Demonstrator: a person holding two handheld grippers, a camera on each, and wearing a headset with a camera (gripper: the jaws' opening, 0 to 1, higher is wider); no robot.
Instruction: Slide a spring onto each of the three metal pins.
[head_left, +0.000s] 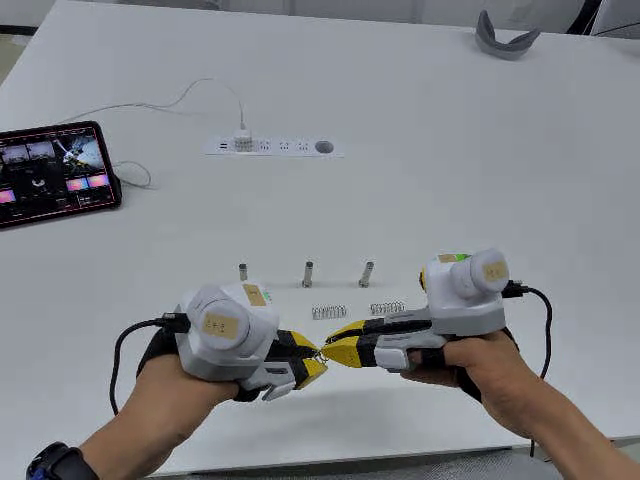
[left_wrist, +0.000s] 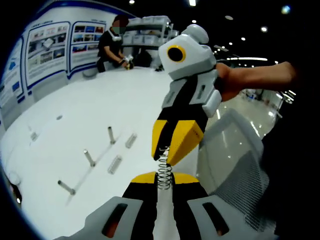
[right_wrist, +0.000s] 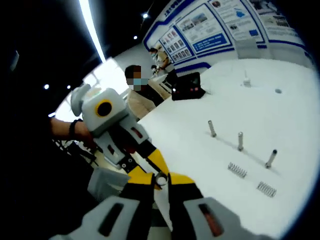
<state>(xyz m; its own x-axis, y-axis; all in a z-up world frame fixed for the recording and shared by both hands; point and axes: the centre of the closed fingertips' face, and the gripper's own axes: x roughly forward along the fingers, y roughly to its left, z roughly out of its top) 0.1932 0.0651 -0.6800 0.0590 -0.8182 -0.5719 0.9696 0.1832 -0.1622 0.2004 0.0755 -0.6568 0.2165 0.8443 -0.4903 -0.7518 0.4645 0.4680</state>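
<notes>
Now the left gripper (head_left: 312, 365) and the right gripper (head_left: 335, 352) both pinch one spring (left_wrist: 164, 172) tip to tip near three bare pins (head_left: 307, 273), so I think one must let go and the other carry it over a pin.

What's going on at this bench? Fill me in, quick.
A person holds a gripper in each hand over a white table. The left gripper and right gripper meet tip to tip, and each seems to pinch one end of a single spring in its fingers. Three metal pins stand upright in a row, all bare. Two loose springs lie on the table just in front of them.
</notes>
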